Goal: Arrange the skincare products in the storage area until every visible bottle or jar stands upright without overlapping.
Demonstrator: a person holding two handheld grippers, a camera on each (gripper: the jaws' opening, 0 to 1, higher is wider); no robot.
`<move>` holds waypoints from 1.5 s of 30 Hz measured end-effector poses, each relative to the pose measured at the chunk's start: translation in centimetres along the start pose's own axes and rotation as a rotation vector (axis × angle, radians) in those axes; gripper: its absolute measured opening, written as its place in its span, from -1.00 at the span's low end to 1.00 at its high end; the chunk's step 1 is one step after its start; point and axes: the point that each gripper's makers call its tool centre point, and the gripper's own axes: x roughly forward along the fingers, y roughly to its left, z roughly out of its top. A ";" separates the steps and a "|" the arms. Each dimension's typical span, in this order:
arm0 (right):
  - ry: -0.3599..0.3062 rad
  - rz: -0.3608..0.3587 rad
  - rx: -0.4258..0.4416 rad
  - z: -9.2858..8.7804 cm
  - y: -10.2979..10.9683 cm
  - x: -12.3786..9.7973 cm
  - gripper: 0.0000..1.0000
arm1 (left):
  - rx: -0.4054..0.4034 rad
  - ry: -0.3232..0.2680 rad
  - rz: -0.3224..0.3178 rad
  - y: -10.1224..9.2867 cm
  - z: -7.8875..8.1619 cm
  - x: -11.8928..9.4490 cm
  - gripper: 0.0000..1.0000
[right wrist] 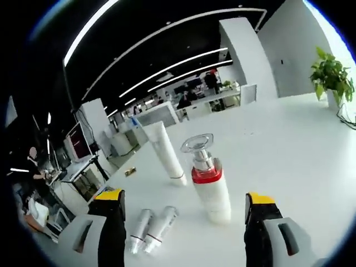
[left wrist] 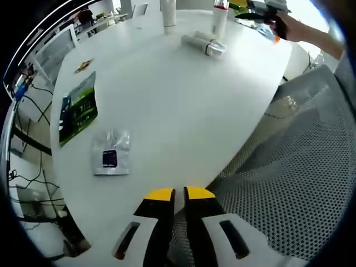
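**Two containers upright, two tubes lying on the white bench**

The white bench [left wrist: 183, 105] carries everything. In the left gripper view a grey mesh chair [left wrist: 300, 183] sits against its near edge, at the right of the picture.

Among the skincare products, the tall white tube [right wrist: 164, 151] stands on its cap end, leaning a little in the right gripper view. Just beside it the pump bottle [right wrist: 210, 186] with a red band and a clear top stands upright, apart from the tube. Nearer the camera, two small silver tubes [right wrist: 151, 229] lie flat, side by side and touching each other. In the left gripper view all these products are at the far end of the bench.

A green printed packet [left wrist: 79, 107] lies flat at the left of the bench in the left gripper view, and a small clear sachet [left wrist: 112, 152] with a dark label lies below it, apart from it.

The right gripper [right wrist: 185, 206] has its yellow-tipped jaws spread wide, empty, with the pump bottle seen between them and the silver tubes near one jaw. The left gripper [left wrist: 178, 193] has its jaws nearly together with nothing in them, over the near bench edge.
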 end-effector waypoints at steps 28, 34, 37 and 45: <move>0.115 0.049 -0.259 0.0 -0.4 6.2 0.62 | -0.008 -0.029 0.011 0.3 0.5 -0.2 -0.99; 0.151 0.051 -0.274 -0.6 -0.6 7.0 0.46 | -0.015 -0.024 0.008 0.3 0.5 -0.2 -0.99; 0.162 0.050 -0.285 -0.8 -0.8 7.2 0.36 | -0.017 -0.027 0.011 0.3 0.5 -0.3 -0.99; 0.215 0.046 -0.336 -1.9 -1.4 7.7 0.14 | -0.019 -0.018 0.011 0.4 0.3 -0.2 -0.99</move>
